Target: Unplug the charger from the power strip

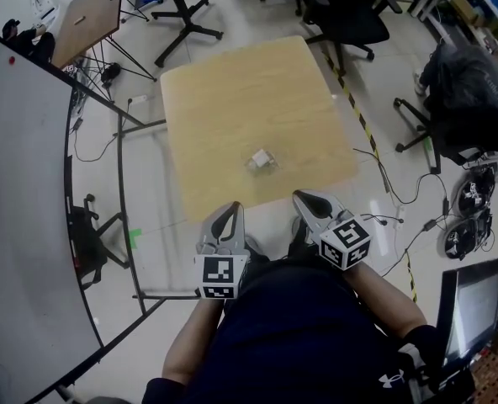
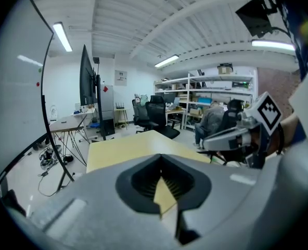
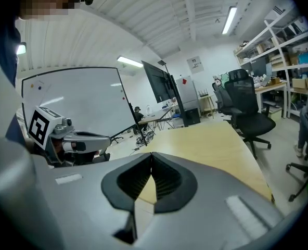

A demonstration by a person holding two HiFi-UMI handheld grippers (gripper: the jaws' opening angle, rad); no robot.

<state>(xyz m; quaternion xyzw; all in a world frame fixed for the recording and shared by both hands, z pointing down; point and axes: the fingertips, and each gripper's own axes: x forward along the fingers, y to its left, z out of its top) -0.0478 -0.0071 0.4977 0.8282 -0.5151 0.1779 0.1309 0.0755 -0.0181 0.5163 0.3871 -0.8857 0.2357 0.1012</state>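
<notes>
The left gripper (image 1: 233, 209) is held up in the air, near the person's body. Its two fingers (image 2: 138, 184) are pressed tight together. Nothing is between them, and they touch nothing.

The right gripper (image 1: 303, 197) is up in the air too, just beside the left one. Its fingers (image 3: 167, 184) are also pressed together, with nothing pinched between them.

Both grippers point out over the near edge of the table (image 1: 232, 99). They are side by side but do not touch each other. Each one shows up in the other's gripper view, off to the side.

The charger (image 1: 262, 160) lies on the table, a bit in from the near edge and in front of the two grippers. It looks like a small white lump. It is too small to tell which part is the charger and which is the power strip, or if it is plugged in. Neither gripper touches it. The rest of the table top is bare wood.
</notes>
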